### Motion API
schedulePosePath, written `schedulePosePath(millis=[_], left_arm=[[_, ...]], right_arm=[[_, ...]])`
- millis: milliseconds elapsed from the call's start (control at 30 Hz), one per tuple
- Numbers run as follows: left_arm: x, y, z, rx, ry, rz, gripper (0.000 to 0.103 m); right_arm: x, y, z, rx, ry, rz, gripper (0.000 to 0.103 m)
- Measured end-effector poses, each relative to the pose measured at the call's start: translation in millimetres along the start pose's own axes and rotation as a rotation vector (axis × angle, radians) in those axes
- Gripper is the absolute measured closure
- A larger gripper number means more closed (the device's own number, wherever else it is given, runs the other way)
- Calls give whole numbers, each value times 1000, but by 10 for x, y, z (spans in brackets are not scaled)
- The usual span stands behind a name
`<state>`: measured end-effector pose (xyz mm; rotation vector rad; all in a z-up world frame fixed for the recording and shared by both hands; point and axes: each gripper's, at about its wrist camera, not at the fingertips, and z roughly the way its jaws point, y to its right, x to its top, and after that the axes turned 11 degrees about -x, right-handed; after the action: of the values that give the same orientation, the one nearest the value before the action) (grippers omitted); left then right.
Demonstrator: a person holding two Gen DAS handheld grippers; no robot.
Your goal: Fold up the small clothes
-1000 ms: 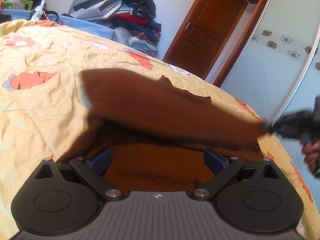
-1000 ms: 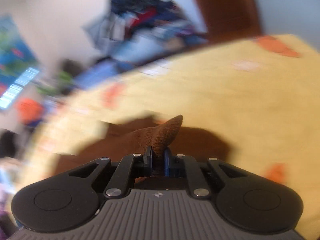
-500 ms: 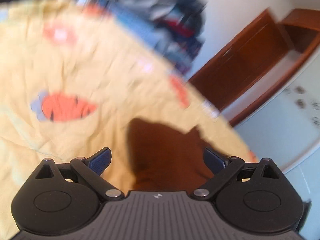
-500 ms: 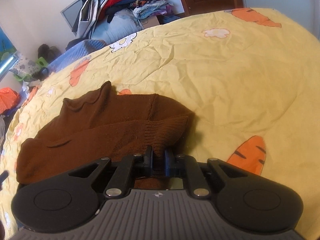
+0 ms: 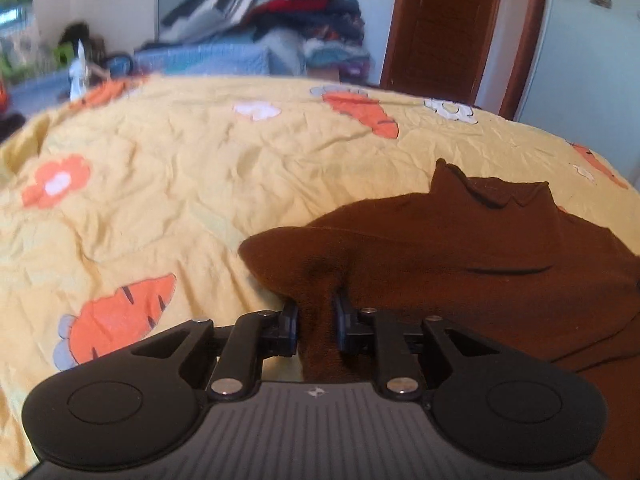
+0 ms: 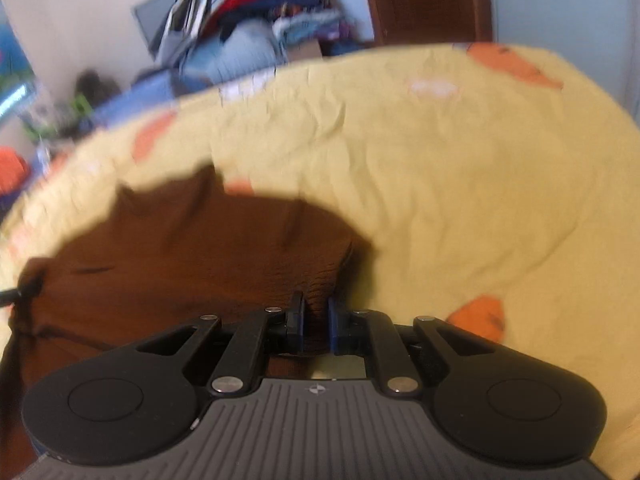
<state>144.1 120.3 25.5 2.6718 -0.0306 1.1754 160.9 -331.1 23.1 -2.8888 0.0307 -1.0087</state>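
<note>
change: left gripper (image 5: 316,322) stood wide apart over the brown sweater (image 5: 460,252) a second ago, now pinched onto its left edge; right gripper (image 6: 315,322) keeps its pinch, sweater has dropped from a lifted stretch to lying on the bedspread (image 5: 192,184).
left fingers: narrow, both blue pads (image 5: 291,326) pressed against a bunched fold of brown knit that runs down between them toward the gripper body.
right fingers: narrow, clamped on a ribbed knit edge at the sweater's right side; view is motion-blurred.
sweater material: dark brown knit, soft and matte, ribbing visible at the edge in the right wrist view (image 6: 200,248); rounded lumpy outline, shallow creases across the top.
sweater collar: small raised neck opening with a wavy rim, at the sweater's far edge (image 5: 492,190).
sweater position: lying on the bedspread, spread between the two grippers, body of it to the right of the left gripper and to the left of the right gripper.
bedspread: yellow, wrinkled, quilted look, printed with orange carrots (image 5: 120,316) and white flowers; bare fabric left of the sweater in the left view, right of it in the right view.
beyond sweater: pile of mixed clothes (image 5: 280,12) against the wall, wooden door (image 5: 448,24) to its right.
</note>
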Motion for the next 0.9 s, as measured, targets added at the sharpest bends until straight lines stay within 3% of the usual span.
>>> schedulePosePath(millis=[33,67,100,167,233,300,400,467,533,567,633,700,800,900], left_arm=[[-11,16,-67,4,10,0,80],[-14,32,-152,13,22,10,74],[-13,61,-241,38,41,33,70],[26,127,-471,109,123,79,43],[78,212,-690,148,245,114,24],[179,327,-773,102,304,129,20],[248,568,-504,-12,214,183,20],[201,654,-95,-42,65,199,21],[94,608,317,-25,-97,191,18],[28,591,312,-28,-27,225,16],[68,559,316,-45,-48,242,16],[196,567,240,-23,-46,259,17],[476,598,112,-31,82,265,17],[791,741,396,-76,59,261,17]], right_arm=[[-42,-38,-6,-4,17,-5,80],[-57,-59,-34,-10,29,-3,65],[-55,-62,-60,5,30,-3,39],[-48,-39,-180,19,68,6,20],[-4,-6,-339,-6,148,5,22],[87,1,-410,-14,191,16,22],[232,-128,-347,25,203,15,25],[246,-314,-225,79,164,-31,26],[184,-495,-11,93,83,-109,28],[121,-565,103,69,33,-151,27],[-32,-595,166,31,88,-263,27],[-55,-562,147,31,94,-294,27],[158,-564,114,57,48,-265,26],[479,-674,47,166,136,-184,26]])
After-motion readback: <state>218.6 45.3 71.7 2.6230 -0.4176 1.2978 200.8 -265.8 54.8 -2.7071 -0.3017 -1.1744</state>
